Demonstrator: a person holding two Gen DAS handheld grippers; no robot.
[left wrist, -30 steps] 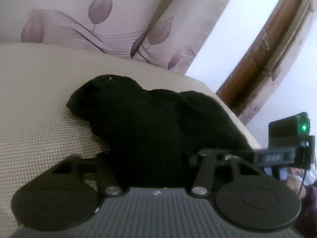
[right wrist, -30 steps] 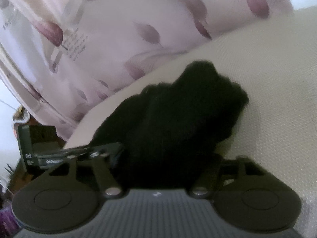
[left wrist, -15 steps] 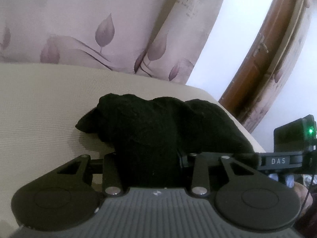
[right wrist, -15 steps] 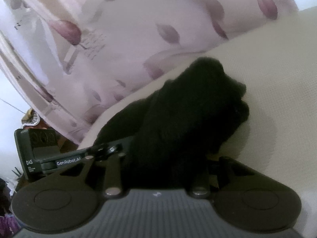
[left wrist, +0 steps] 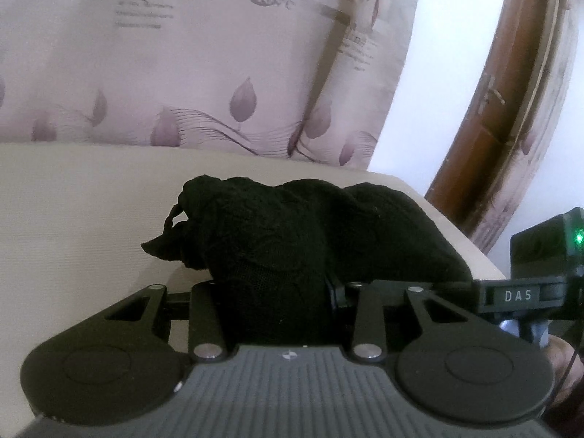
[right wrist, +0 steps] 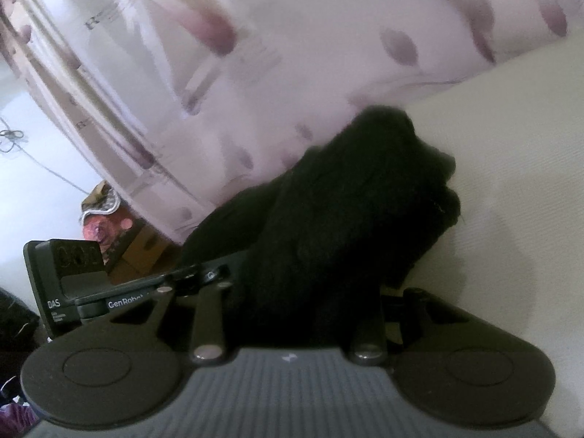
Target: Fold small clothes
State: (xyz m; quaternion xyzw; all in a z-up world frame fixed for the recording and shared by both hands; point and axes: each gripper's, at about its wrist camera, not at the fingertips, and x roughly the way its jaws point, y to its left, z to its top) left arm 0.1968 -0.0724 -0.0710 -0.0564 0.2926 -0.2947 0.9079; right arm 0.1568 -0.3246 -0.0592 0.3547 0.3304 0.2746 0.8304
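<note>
Pale curtains (left wrist: 204,73) printed with mauve leaves hang behind everything, with a brown wooden frame (left wrist: 485,124) curving up at the far right of the left wrist view. Below them spreads a cream woven cushion surface (left wrist: 73,219), its far edge meeting the curtain and its right-hand corner rounding off near the frame. Near that corner sits the black garment (left wrist: 292,233), bunched into a dark heap, its forward end lifted off the cushion and stretched between the two tools. From the right wrist view the same garment (right wrist: 357,219) rises as a blurred black mound close to the cushion's far edge, with a cardboard box (right wrist: 142,252) on the floor beyond. Both tools grip it: the left gripper (left wrist: 273,310) is clamped on a thick fold of cloth, having just drawn its jaws tighter around it, and the right gripper (right wrist: 303,314) is likewise pinched onto the fabric, which fills the gap between its fingers.
</note>
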